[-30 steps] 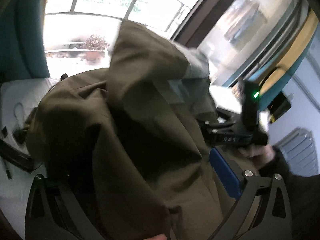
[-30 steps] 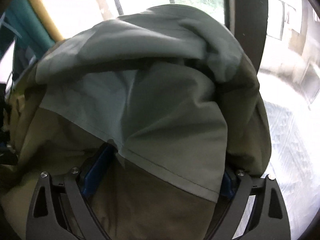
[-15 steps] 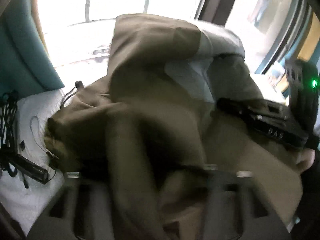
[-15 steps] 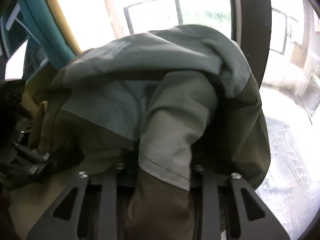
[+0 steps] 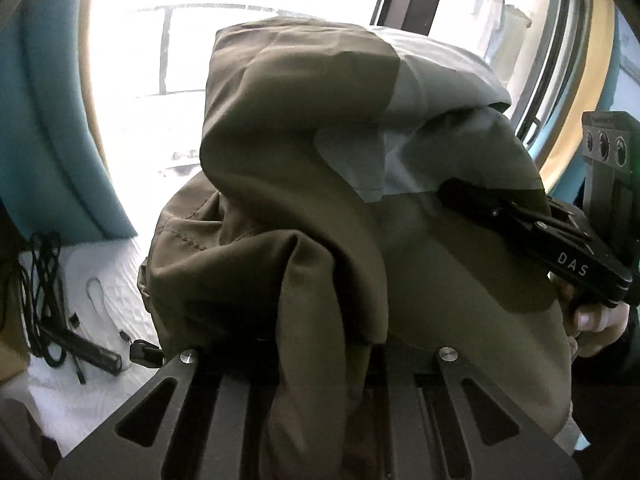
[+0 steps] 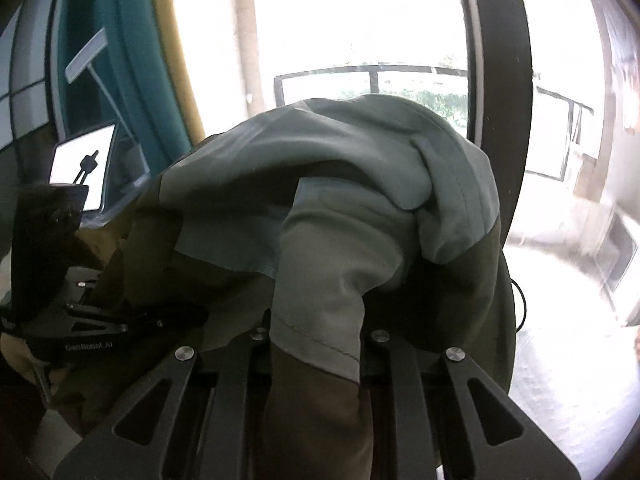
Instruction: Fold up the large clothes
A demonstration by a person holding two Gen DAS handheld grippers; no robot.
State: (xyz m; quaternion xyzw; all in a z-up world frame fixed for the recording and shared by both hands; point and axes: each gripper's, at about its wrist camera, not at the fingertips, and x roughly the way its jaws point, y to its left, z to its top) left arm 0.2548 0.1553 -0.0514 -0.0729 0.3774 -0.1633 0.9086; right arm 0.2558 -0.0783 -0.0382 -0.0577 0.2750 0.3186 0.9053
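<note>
A large olive-brown garment (image 5: 304, 216) with pale grey panels (image 6: 352, 184) hangs bunched and lifted in front of both cameras. My left gripper (image 5: 320, 360) is shut on a fold of the olive cloth. My right gripper (image 6: 320, 344) is shut on a fold where grey cloth meets olive. The right gripper also shows in the left wrist view (image 5: 460, 194) at the right, its fingers buried in the cloth, with a hand behind it. The left gripper shows in the right wrist view (image 6: 180, 318) at the lower left. The garment's lower part is hidden.
A white padded surface (image 5: 100, 312) lies below at the left with black cables (image 5: 44, 280) and a black rod (image 5: 86, 346) on it. A teal cushion (image 5: 52, 128) stands behind it. Bright windows and a dark frame (image 6: 500, 80) lie ahead.
Both grippers went from open around the cloth to shut on it. The garment has been lifted higher and the two grippers have come closer together.
</note>
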